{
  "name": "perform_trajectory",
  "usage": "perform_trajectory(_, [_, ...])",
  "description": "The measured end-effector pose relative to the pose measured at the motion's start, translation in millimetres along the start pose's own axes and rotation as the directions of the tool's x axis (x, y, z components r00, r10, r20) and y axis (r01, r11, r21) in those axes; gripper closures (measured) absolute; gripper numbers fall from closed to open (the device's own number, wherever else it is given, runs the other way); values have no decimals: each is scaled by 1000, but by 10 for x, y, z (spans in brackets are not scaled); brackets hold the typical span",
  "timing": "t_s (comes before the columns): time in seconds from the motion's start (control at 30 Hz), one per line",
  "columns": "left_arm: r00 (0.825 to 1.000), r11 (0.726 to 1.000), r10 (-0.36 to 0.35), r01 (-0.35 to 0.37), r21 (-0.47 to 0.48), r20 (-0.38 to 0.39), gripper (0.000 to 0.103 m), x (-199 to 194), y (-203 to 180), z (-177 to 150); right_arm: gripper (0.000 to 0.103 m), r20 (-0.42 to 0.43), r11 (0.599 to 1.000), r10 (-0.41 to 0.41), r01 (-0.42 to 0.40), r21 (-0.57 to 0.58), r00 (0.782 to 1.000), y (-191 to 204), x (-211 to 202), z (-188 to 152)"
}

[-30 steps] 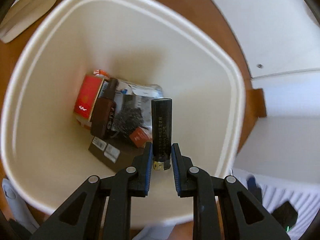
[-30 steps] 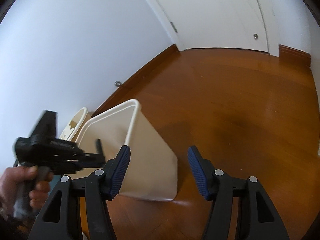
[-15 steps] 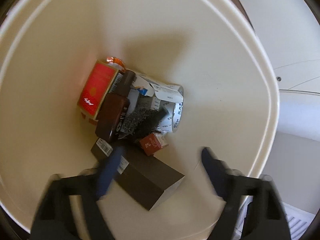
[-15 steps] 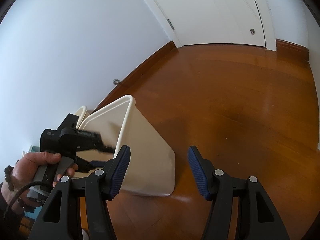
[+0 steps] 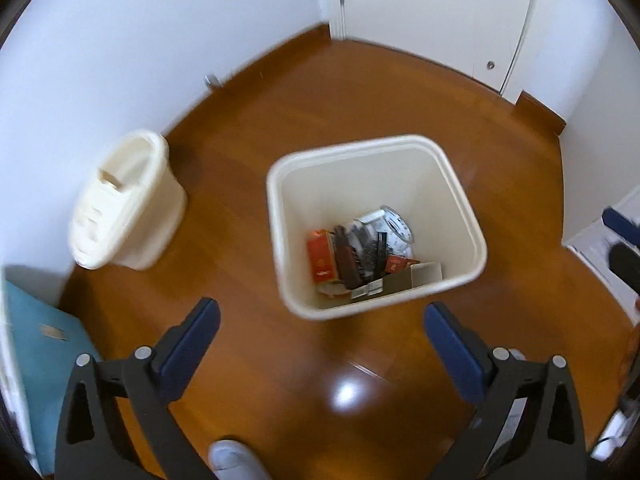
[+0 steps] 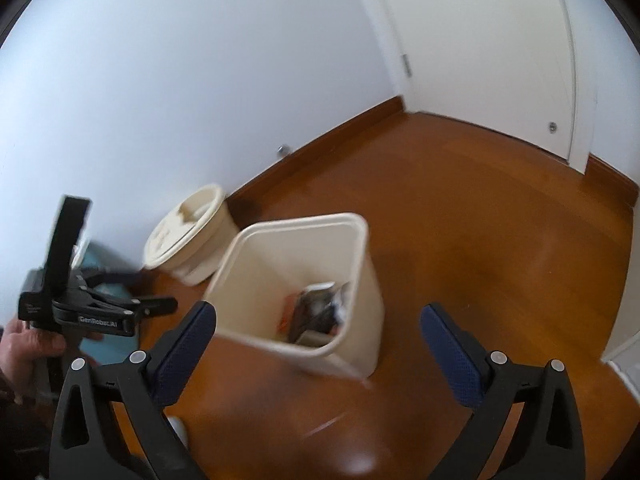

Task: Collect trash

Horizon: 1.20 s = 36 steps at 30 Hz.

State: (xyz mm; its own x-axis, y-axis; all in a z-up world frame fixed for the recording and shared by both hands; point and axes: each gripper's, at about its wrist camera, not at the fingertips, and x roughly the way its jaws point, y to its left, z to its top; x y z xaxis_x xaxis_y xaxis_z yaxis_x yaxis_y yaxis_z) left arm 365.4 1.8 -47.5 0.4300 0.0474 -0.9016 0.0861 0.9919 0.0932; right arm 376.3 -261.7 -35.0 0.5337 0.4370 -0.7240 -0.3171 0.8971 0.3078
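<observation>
A cream square trash bin [image 5: 466, 208] stands on the wooden floor, holding several pieces of trash [image 5: 360, 256]: a red box, brown boxes, crumpled paper. My left gripper [image 5: 320, 332] is open and empty, raised above the floor just in front of the bin. In the right wrist view the bin [image 6: 360, 248] stands ahead, and my right gripper [image 6: 318, 338] is open and empty above its near rim. The left gripper's body [image 6: 96, 308] shows there at the left, held by a hand.
A cream lidded container [image 5: 128, 208] stands by the white wall to the bin's left. A teal object [image 5: 44, 356] lies at the lower left. White doors [image 5: 432, 12] stand at the back. A shoe tip [image 5: 234, 460] is at the bottom edge.
My left gripper opened and let the black cylinder drop into the bin, then pulled up and back out of the bin. The right gripper's view tilted down toward the bin.
</observation>
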Motion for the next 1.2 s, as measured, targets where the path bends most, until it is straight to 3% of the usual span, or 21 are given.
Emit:
perform_trajectory(0.17, [998,999,-42,43,-31,46,0,-759,77,-373,0,-120,999,9,-13,-37,993,447,-526,129])
perform_trajectory(0.3, [994,996,-70,74,-42,81,0,-1247,34,-758,0,-141,994,-27,12,-108,990,859,-1011,30])
perform_trajectory(0.4, [990,997,-73,74,-6,117,0,-1602,-35,-1089,0,-141,991,-58,39,-132,988,1135,-1377,-198])
perform_trajectory(0.67, [987,997,-75,70,39,143,0,-1968,-201,-1945,0,-52,985,-66,57,-163,996,1608,-2016,-1024])
perform_trajectory(0.93, [980,990,-113,125,-65,166,0,-2088,-56,-2356,0,-55,973,-6,-7,-232,998,1936,-2057,-1582])
perform_trajectory(1.07, [980,987,-118,134,-92,159,0,-2072,23,-2434,0,-71,952,-26,3,-307,997,2109,-1951,-1681])
perform_trajectory(1.2, [981,986,-103,123,-113,164,0,-2079,121,-2463,0,-69,958,-15,-6,-288,997,2101,-1898,-1657])
